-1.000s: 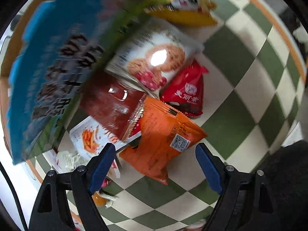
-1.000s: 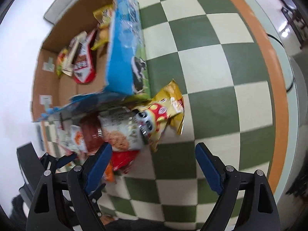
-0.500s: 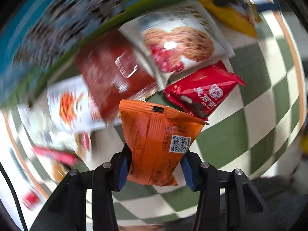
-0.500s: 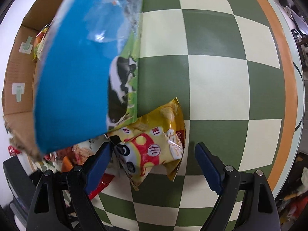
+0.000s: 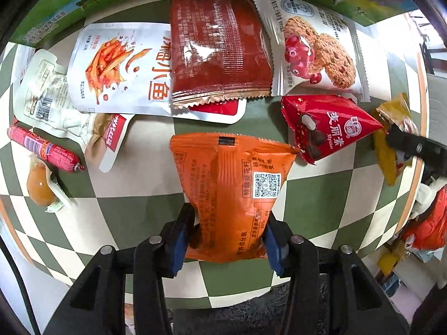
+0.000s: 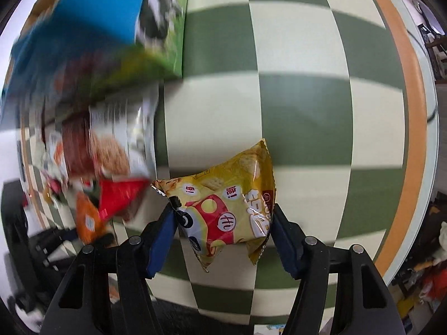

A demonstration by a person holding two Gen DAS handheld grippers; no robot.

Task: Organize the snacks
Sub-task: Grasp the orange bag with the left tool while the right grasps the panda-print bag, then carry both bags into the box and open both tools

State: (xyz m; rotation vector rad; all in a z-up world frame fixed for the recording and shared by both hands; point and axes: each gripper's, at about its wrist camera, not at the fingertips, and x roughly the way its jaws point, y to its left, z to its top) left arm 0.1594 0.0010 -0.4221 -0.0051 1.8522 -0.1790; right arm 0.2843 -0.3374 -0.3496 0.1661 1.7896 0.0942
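Two sets of tongs are in my hands, each closed on a crinkly foil snack packet above a green-and-cream checkered floor. Nearest me, my left gripper (image 5: 226, 230) pinches the lower sides of a puffy orange packet (image 5: 232, 195) with a square code printed on it; a second ago its blue pads stood wide apart around this packet, and now they press into it. My right gripper (image 6: 223, 230) squeezes a glossy yellow packet (image 6: 226, 212) printed with a red cartoon car; a second ago its jaws were also wide open and empty.

Just beyond the orange packet lies a red triangular pouch (image 5: 329, 127). Farther out, in a row, lie a white pouch with orange strips (image 5: 120, 67), a flat dark red ridged packet (image 5: 218, 47) overlapping it, and a white cookie packet (image 5: 315, 47). A thin red sausage stick (image 5: 44, 149) lies far left. Beyond everything stands a blue-and-green carton (image 6: 92, 25) printed with cows, blurred in the right view.
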